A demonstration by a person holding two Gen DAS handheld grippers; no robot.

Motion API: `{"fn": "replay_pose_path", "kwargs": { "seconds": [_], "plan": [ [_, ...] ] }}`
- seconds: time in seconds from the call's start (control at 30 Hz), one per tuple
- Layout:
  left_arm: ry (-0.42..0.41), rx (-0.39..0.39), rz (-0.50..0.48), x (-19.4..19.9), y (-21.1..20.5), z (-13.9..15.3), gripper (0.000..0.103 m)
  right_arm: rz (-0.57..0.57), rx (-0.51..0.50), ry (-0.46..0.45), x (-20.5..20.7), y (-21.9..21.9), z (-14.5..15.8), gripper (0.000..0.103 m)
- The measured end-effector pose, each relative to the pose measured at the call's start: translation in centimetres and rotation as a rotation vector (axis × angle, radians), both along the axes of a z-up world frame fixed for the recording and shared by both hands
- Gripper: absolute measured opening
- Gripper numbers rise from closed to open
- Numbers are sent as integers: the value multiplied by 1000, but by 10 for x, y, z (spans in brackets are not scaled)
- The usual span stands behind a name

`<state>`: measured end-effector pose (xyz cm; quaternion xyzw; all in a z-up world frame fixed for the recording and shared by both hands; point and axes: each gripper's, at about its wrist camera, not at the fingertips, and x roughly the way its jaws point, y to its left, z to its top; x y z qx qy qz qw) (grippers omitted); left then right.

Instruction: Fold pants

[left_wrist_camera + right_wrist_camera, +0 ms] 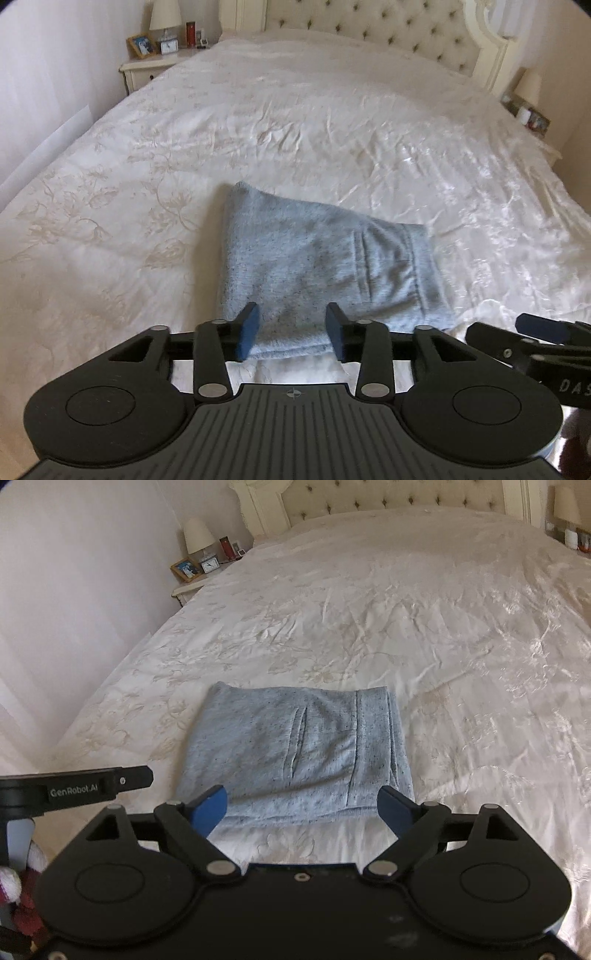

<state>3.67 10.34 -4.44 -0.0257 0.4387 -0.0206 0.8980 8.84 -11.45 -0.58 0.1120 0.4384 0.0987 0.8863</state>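
The room was bright with soft daylight. The shiny white bedspread (332, 122) had white glare on its wrinkles, most of all on the right side in both views. The folded grey pants (295, 746) looked a little fuzzy, and a dim shadow lay across their middle. Straight lines bent near the edges, so the bed looked round like a hill. The corners of the pictures went dark. Far things, like the lamp (165, 14) and the headboard (388, 26), were soft and not sharp.
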Motion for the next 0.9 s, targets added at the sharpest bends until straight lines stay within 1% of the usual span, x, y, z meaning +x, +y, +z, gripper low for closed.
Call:
{"fn": "replay_pose_path", "kwargs": {
  "seconds": [0.03, 0.1, 0.17, 0.27, 0.4, 0.63, 0.73, 0.8, 0.87, 0.9],
  "plan": [
    [-4, -1, -3, -4, -1, 2, 46, 1, -5, -5, -4, 1, 4, 101],
    [-9, 1, 0, -11, -3, 6, 49, -1, -4, -14, -12, 2, 10, 103],
    [-19, 8, 12, -20, -5, 10, 50, -10, -7, -14, -18, 4, 15, 103],
    [-30, 60, 46, -30, -10, 16, 51, -21, -26, -10, -28, 6, 22, 103],
    [-44, 76, 75, -40, -12, 23, 60, -21, -25, -32, -44, 7, 31, 103],
    [-122, 88, 86, -56, -21, 37, 62, -23, -26, -28, -62, 5, 40, 103],
    [-156, 134, 85, -62, -30, 42, 63, -30, -34, -38, -65, 4, 46, 103],
    [-174, 180, 98, -66, -37, 45, 64, -47, -68, -42, -68, 4, 51, 103],
    [-188, 225, 120, -69, -44, 48, 64, -60, -83, -33, -69, 4, 55, 103],
    [-195, 235, 126, -70, -45, 49, 65, -70, -84, -21, -68, 2, 56, 103]
  ]
}}
